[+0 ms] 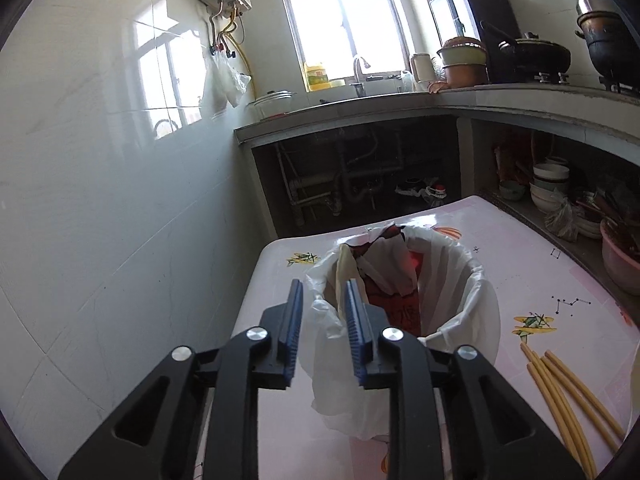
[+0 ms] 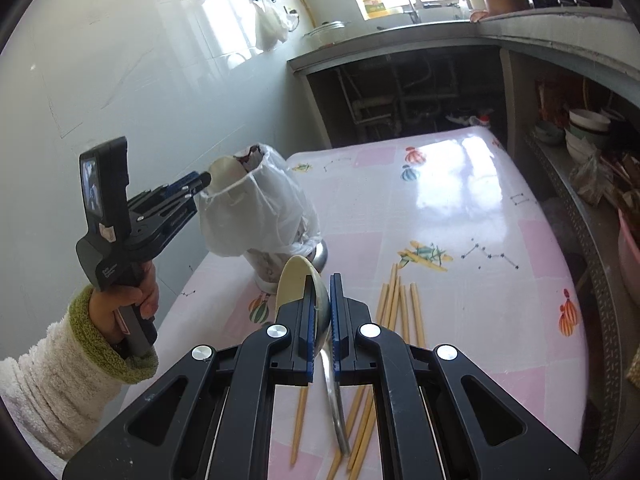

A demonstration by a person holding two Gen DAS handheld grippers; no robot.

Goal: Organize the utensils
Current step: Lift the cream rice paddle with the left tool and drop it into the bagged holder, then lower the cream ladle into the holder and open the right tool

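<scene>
A metal holder lined with a white plastic bag [image 1: 452,300] [image 2: 260,208] stands at the left of the pink patterned table [image 1: 540,280] [image 2: 440,208]. A cream spoon [image 1: 345,268] [image 2: 224,171] leans inside its near rim. My left gripper [image 1: 324,284] [image 2: 202,182] is at that rim with its jaws apart; only bag film and the spoon's edge lie between the pads, which press on nothing. My right gripper [image 2: 322,280] is shut on a second spoon [image 2: 294,284], cream bowl up and metal handle hanging below, held above the table. Yellow chopsticks [image 1: 560,392] [image 2: 400,308] lie loose on the table.
A white tiled wall [image 1: 120,200] runs close along the table's left edge. Beyond the table is a stone counter [image 1: 400,104] with a sink, pots and a stove. Low shelves with stacked bowls [image 1: 550,188] and a pink basin [image 1: 620,260] stand to the right.
</scene>
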